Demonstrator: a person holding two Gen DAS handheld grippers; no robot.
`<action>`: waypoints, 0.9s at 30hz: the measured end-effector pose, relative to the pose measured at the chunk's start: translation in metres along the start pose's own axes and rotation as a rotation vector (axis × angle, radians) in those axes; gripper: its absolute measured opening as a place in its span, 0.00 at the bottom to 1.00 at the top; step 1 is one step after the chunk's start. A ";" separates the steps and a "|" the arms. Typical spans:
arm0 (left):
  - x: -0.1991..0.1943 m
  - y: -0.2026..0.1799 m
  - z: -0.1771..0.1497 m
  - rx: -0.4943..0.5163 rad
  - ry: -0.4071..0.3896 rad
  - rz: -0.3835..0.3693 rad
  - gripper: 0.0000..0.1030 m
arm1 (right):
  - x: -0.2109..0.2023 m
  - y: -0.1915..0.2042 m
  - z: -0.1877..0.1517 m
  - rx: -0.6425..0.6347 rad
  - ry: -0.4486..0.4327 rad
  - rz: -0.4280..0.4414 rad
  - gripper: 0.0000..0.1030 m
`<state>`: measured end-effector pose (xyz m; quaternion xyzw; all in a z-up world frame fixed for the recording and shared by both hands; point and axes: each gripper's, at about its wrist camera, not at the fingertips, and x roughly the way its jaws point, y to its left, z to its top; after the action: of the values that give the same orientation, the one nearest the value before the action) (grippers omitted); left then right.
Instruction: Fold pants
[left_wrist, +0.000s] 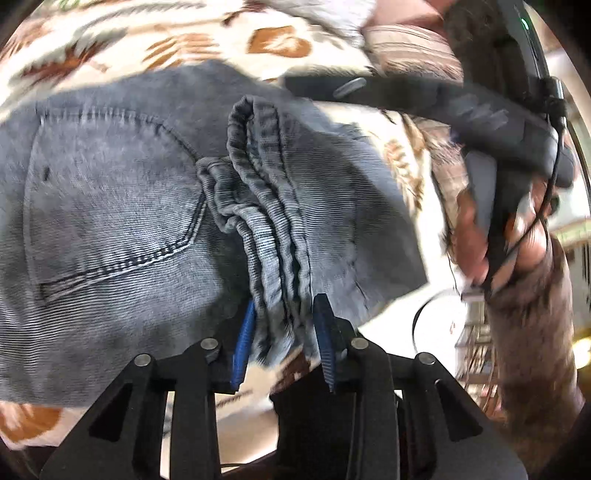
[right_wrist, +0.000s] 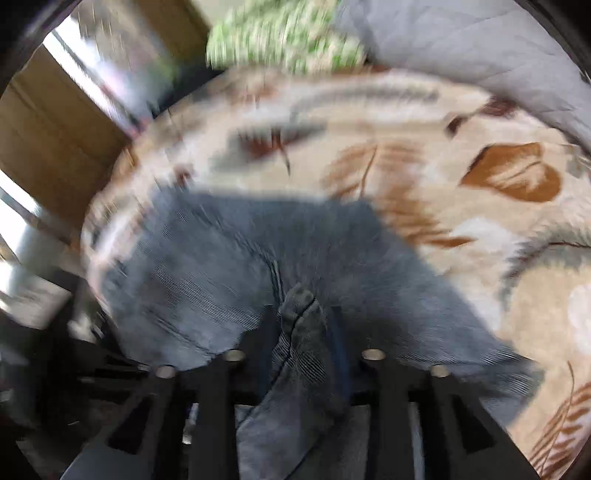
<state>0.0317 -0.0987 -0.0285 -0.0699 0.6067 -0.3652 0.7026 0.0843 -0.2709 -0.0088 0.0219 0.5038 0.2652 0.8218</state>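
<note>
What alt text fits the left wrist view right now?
The left gripper clamps a bunched hem stack of grey-blue jeans, back pocket showing, over a leaf-print cover. At right, a hand holds the other gripper's handle.

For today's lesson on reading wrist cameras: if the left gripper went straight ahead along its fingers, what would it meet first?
The left gripper already clamps the bunched hems of the jeans; straight ahead, it would probably meet their back-pocket panel first.

bright daylight, motion blur, fisheye warping
</note>
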 end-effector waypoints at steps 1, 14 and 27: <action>-0.008 0.000 -0.001 0.008 -0.018 -0.008 0.31 | -0.028 -0.011 -0.004 0.034 -0.070 0.000 0.49; 0.033 0.010 0.073 -0.188 -0.017 -0.002 0.61 | -0.030 -0.149 -0.098 0.516 -0.145 0.009 0.54; 0.053 -0.013 0.098 -0.059 -0.060 0.195 0.27 | -0.015 -0.082 -0.049 0.047 -0.137 -0.344 0.09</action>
<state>0.1147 -0.1743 -0.0391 -0.0421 0.5999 -0.2750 0.7502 0.0717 -0.3593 -0.0454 -0.0274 0.4491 0.1066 0.8866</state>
